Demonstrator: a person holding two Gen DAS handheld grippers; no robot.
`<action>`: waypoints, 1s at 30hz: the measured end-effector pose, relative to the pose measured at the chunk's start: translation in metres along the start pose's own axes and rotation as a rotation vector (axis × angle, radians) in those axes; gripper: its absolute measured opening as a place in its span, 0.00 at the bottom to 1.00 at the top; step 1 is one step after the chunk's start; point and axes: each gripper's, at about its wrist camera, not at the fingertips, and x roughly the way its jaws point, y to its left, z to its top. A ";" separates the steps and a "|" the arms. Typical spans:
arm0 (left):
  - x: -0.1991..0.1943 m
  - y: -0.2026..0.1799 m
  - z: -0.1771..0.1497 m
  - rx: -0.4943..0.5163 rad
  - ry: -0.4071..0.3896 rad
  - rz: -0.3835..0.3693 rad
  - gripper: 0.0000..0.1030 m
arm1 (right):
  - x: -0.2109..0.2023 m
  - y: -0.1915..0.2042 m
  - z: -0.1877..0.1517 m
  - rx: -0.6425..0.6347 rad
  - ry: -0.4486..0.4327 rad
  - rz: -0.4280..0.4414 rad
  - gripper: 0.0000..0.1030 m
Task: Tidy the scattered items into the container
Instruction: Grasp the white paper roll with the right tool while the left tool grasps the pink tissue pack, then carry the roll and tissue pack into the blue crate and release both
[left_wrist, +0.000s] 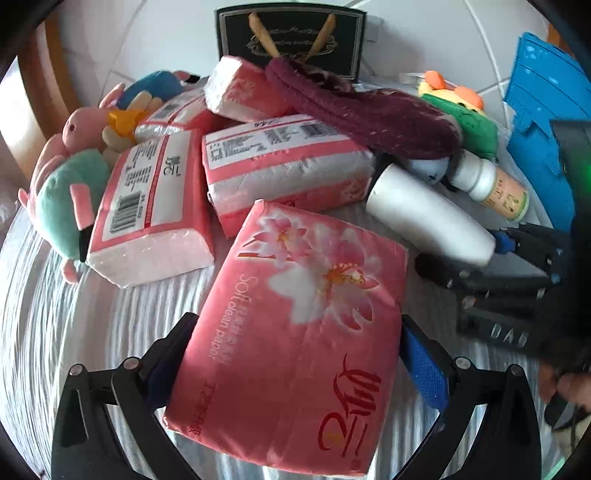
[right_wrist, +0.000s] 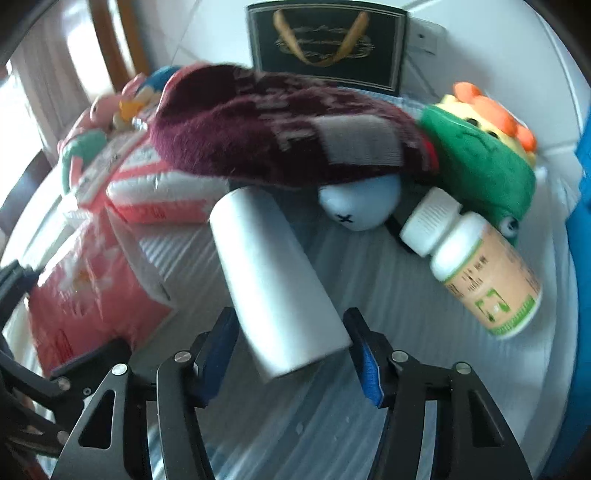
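My left gripper (left_wrist: 295, 328) is shut on a pink tissue pack (left_wrist: 295, 325), held over the white ribbed container (left_wrist: 74, 325). Several other pink tissue packs (left_wrist: 155, 206) lie in the container with plush toys (left_wrist: 70, 192) and a maroon slipper (left_wrist: 365, 114). My right gripper (right_wrist: 291, 332) has its jaws around the near end of a white cylinder (right_wrist: 277, 273); a small gap shows at the right pad, so its grip is unclear. The right gripper (left_wrist: 517, 266) also shows in the left wrist view beside the cylinder (left_wrist: 428, 210). A white medicine bottle (right_wrist: 476, 266) lies at the right.
A black gift bag (left_wrist: 291, 40) stands at the back against the white wall. A blue plastic object (left_wrist: 543, 122) is at the far right. A green and orange plush (right_wrist: 480, 155) and a pale blue ball-shaped toy (right_wrist: 358, 203) lie under the slipper's edge.
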 end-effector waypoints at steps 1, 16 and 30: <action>0.001 0.000 0.001 -0.015 -0.001 -0.002 0.99 | 0.003 0.001 0.000 -0.016 -0.006 -0.008 0.55; -0.106 -0.014 0.011 -0.025 -0.164 0.017 0.95 | -0.093 -0.002 -0.004 0.021 -0.153 -0.012 0.43; -0.249 -0.047 0.032 0.074 -0.407 -0.125 0.95 | -0.292 0.025 -0.010 0.075 -0.419 -0.183 0.43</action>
